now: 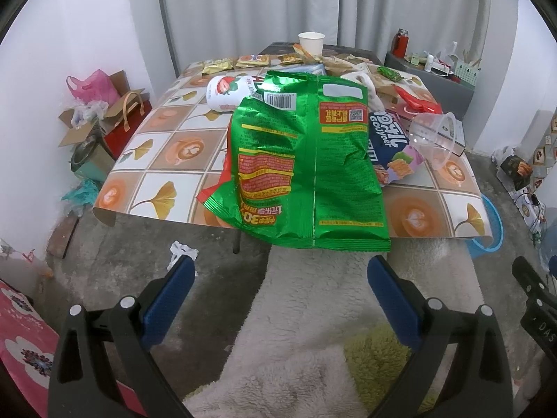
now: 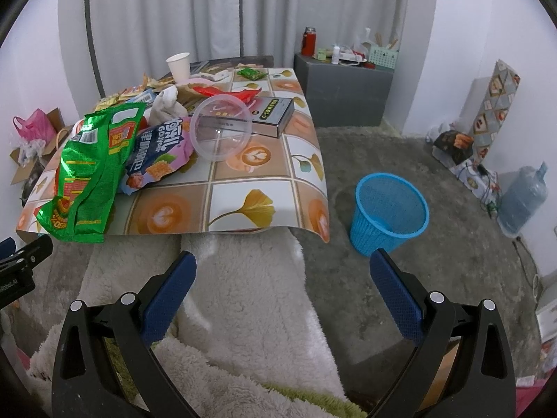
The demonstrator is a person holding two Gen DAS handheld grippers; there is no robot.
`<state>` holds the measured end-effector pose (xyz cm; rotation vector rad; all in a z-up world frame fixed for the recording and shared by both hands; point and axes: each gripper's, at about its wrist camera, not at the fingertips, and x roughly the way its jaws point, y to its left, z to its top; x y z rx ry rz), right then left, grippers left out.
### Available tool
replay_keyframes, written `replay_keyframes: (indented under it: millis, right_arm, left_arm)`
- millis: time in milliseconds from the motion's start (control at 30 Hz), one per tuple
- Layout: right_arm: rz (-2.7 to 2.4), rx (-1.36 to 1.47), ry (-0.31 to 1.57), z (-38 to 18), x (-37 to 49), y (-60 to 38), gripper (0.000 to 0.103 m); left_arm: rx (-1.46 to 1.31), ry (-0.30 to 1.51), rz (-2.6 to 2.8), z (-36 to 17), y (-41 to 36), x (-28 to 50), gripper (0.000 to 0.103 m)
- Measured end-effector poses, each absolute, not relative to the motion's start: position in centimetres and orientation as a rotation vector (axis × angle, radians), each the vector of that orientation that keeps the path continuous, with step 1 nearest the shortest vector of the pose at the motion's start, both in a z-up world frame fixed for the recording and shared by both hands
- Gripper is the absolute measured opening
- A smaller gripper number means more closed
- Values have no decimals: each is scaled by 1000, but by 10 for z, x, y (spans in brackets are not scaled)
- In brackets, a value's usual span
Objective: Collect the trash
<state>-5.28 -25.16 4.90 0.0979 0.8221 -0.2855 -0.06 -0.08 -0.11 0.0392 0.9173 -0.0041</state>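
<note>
Clearly crumpled green snack bag [image 1: 306, 160] overhangs table [image 1: 163, 146] edge.

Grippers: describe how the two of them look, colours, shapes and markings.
The left gripper and right gripper look alike: black plastic frames with triangular cut-outs, silver round bolts at the joints, and two flat fingers with textured dark blue pads. White lettering marks the black bodies. No cables or sleeves show.
</note>
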Motion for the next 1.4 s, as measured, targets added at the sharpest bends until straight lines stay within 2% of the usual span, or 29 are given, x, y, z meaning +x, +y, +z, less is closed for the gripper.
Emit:
replay_keyframes:
  millis: [1400]
  right_arm:
    - [-280, 106, 814, 50, -53, -256, 95]
  left_arm:
    - [54, 918, 2, -1, 1, 1, 97]
